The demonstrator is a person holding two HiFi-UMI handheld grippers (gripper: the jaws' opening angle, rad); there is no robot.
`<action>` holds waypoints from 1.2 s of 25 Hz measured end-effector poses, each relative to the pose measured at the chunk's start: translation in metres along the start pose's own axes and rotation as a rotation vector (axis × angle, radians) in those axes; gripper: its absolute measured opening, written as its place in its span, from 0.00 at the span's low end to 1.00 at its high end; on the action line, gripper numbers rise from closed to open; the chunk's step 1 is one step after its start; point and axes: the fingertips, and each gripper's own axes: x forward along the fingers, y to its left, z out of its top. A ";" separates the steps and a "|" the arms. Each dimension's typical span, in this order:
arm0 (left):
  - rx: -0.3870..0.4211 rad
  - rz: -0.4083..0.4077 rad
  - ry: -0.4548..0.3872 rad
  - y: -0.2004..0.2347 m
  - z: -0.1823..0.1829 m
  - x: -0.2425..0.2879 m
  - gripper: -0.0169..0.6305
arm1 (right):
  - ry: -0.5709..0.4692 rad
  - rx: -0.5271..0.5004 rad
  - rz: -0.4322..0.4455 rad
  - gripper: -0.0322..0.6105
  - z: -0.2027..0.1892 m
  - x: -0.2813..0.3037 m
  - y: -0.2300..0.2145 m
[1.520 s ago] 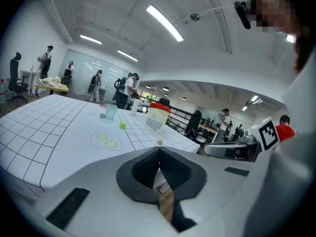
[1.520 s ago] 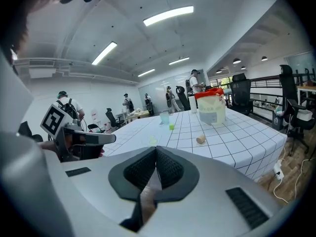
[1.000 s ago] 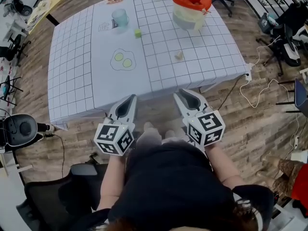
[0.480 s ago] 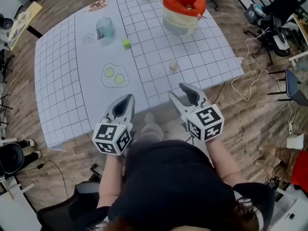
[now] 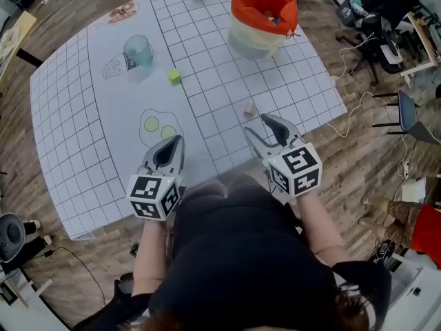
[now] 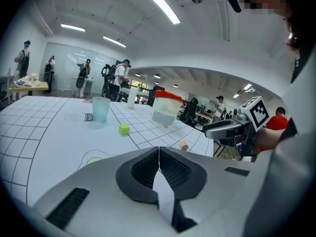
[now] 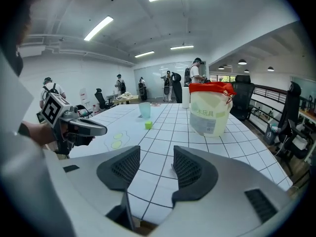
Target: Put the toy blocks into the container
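- Two blocks lay on the surface (image 5: pixel 83 129): a tan block (image 5: pixel 249 107) just ahead of your right claw (image 5: pixel 255 123), and a green block (image 5: pixel 175 76) farther off, near the cup (image 5: pixel 138 49). The container (image 5: pixel 262 19) stood at the far side.
- Your right claw was opening with nothing between its jaws. Your left claw (image 5: pixel 176 142) was pinched shut and empty.
- You needed the tan block centred between the jaws before closing.
- Your right claw's own view barely showed that block, and the container's contents were unclear.

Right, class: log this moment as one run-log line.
left gripper shut, empty | right gripper opening, empty | green block and tan block loose on table | container upright, far side
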 end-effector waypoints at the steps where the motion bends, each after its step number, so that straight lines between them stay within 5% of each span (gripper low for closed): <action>1: 0.000 -0.005 0.008 0.004 0.001 0.004 0.07 | 0.013 -0.008 -0.008 0.40 -0.001 0.003 -0.004; 11: -0.059 -0.016 0.015 0.008 0.010 0.043 0.07 | 0.164 -0.124 0.069 0.40 -0.020 0.042 -0.032; 24: -0.243 0.204 -0.003 0.007 -0.001 0.074 0.07 | 0.340 -0.292 0.375 0.39 -0.054 0.081 -0.048; 30: -0.288 0.268 -0.007 0.007 -0.010 0.082 0.07 | 0.395 -0.404 0.443 0.38 -0.067 0.092 -0.047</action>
